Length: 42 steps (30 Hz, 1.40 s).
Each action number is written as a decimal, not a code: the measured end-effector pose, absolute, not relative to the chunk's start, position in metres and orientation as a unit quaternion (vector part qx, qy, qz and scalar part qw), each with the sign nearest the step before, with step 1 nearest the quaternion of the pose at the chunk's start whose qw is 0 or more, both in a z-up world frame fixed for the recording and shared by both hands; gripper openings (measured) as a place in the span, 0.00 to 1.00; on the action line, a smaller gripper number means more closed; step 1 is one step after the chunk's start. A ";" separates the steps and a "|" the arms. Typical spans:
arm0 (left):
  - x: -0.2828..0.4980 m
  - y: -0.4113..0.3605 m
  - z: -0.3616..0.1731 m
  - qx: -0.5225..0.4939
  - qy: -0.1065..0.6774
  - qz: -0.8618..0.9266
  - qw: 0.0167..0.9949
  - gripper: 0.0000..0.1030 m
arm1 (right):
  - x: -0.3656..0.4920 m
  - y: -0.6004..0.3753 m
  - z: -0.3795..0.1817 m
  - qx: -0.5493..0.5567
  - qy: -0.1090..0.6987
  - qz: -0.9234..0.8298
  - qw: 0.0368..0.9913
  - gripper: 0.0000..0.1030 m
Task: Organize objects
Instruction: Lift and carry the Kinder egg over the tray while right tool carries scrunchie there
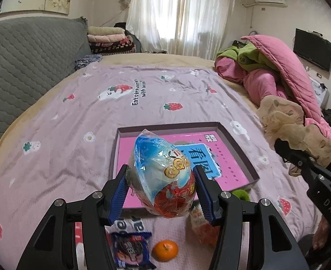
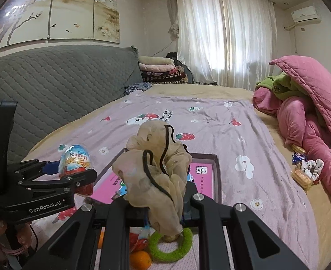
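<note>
Left wrist view: a film-wrapped chocolate egg, clamped in the left gripper at frame centre above the pink-lined box, could be dropped through slippery wrap, while a beige scrunchie is pinched in the closed right gripper.

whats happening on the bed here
A person is tidying loose things on a bed with a handheld gripper in each hand. The left gripper is closed on a wrapped chocolate egg, held in the air in front of an open box with a pink booklet inside. The right gripper is shut on a beige mesh pouch, also lifted. An orange, a cookie packet and a green ring lie on the blanket near the box.
</note>
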<state>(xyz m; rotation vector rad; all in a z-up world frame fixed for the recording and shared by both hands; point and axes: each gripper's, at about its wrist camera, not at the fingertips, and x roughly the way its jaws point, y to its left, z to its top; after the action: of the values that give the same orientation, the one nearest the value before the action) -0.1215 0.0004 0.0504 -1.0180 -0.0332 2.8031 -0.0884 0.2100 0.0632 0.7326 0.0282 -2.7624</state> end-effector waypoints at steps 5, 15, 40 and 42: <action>-0.141 -0.004 0.046 -0.343 -0.016 0.936 0.077 0.56 | -0.103 0.212 0.065 0.250 0.019 -0.959 0.135 0.18; -0.178 -0.011 0.045 -0.338 -0.008 0.939 0.063 0.56 | -0.133 0.215 0.073 0.238 0.022 -0.963 0.127 0.18; -0.238 -0.003 -0.016 -0.384 0.003 0.922 0.050 0.56 | -0.214 0.226 -0.007 0.338 0.045 -0.934 0.109 0.19; -0.241 -0.004 -0.019 -0.387 0.002 0.921 0.048 0.56 | -0.217 0.227 -0.017 0.349 0.048 -0.930 0.107 0.19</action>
<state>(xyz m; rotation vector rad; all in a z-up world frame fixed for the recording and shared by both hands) -0.2406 -0.0038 -0.0192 -1.1805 0.0074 2.8065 -0.2174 0.2267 -0.0165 1.0290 0.1400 -2.7372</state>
